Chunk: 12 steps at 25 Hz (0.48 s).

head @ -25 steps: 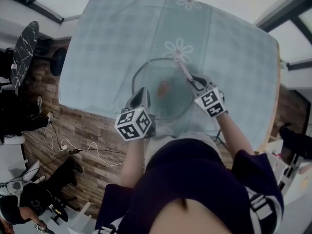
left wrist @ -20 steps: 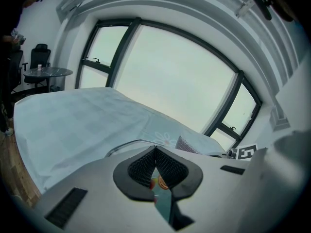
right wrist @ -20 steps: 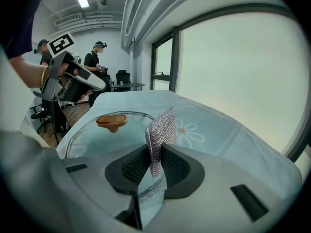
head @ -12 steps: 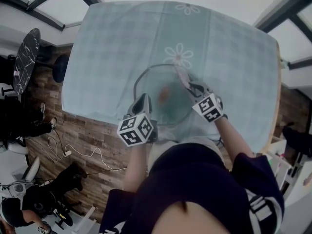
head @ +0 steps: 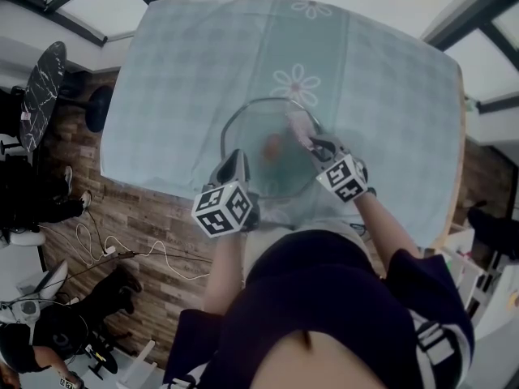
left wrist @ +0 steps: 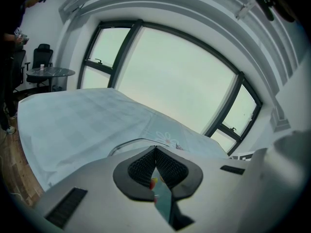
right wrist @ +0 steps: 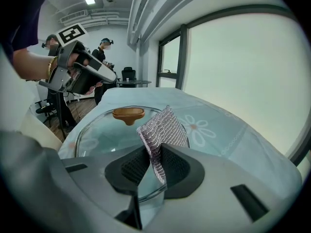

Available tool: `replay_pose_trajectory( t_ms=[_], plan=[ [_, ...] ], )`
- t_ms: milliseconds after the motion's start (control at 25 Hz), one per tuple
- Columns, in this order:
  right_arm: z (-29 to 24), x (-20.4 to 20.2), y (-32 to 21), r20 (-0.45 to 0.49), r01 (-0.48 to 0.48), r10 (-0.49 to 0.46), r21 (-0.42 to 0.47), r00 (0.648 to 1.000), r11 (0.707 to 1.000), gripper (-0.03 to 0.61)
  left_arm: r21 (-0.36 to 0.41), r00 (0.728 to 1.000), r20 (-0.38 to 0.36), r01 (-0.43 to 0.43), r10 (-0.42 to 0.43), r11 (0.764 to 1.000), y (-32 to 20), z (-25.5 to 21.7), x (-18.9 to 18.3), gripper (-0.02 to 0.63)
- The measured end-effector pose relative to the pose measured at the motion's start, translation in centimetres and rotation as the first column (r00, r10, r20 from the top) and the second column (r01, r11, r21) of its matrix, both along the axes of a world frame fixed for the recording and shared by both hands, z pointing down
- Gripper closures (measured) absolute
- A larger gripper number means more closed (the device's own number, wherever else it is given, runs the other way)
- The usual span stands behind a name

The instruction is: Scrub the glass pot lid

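Right gripper view: the right gripper [right wrist: 156, 153] has its jaws clamped on a silver mesh scrubber [right wrist: 163, 126], which is held over the glass pot lid [right wrist: 102, 132], just right of its brown knob [right wrist: 128, 114]. The left gripper [left wrist: 155, 150] has its jaws pressed together at the lid's near-left rim (a grip on the glass cannot be confirmed). The lid lies on the pale blue tablecloth [head: 203, 63], towards the table's near edge, between both grippers.
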State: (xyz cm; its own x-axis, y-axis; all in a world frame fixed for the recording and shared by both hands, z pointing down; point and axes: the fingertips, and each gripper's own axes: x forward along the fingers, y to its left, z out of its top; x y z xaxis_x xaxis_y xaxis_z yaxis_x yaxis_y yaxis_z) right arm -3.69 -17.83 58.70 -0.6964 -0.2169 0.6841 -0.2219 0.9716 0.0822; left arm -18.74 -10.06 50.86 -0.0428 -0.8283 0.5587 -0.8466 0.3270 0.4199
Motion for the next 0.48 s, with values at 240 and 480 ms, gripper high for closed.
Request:
replay_pose_trajectory(
  t_ms=[240,480],
  plan=[
    [0.0,0.9,1.4,-0.002,-0.009,0.009,-0.004,1.000,1.000,0.507,0.017,1.000,0.008,-0.021,0.021,1.000,0.4,-0.8,0.6,0.612],
    [0.2,1.5,3.0,-0.007,-0.021,0.021,-0.005,1.000,1.000,0.505,0.016,0.999,0.007,-0.035,0.035,0.999,1.6,-0.7,0.7,0.612]
  ],
)
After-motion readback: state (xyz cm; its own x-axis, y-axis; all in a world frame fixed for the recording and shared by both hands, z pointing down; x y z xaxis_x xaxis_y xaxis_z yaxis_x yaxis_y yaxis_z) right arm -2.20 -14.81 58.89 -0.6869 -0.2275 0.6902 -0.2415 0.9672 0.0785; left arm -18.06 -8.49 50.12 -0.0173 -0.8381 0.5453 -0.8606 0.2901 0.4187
